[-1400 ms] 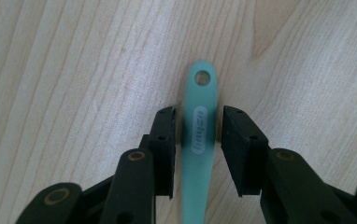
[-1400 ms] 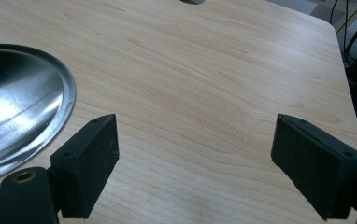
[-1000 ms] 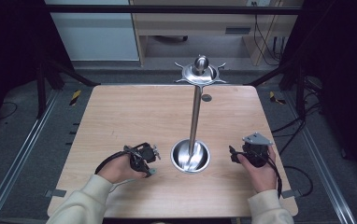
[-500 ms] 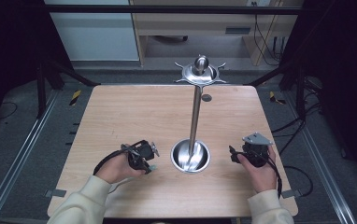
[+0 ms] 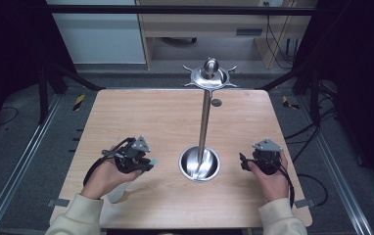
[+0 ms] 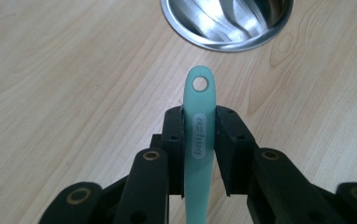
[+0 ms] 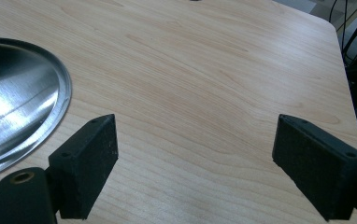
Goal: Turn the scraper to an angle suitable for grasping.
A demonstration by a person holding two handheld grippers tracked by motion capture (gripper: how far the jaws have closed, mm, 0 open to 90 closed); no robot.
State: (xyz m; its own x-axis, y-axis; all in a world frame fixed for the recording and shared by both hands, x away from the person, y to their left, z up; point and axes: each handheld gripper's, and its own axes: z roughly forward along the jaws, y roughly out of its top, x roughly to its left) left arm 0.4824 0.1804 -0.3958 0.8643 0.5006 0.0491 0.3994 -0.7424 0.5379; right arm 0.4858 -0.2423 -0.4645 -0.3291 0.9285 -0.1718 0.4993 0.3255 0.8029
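Left: the left hand-held gripper [image 5: 146, 161], resting low over the wooden worktop [image 5: 141, 117], has its jaws clamped on a mint-green handle [image 6: 199, 135] whose holed tip points toward the steel stand's round base [image 5: 199, 164]. Centre: the stand's pole [image 5: 204, 122] rises to a pronged top [image 5: 210, 77]. Right: the right hand-held gripper [image 7: 195, 163] hangs with jaws wide apart, holding nothing, just beside the base.

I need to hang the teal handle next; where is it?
The teal handle sits clamped in the left hand-held gripper, just left of the stand's steel base.
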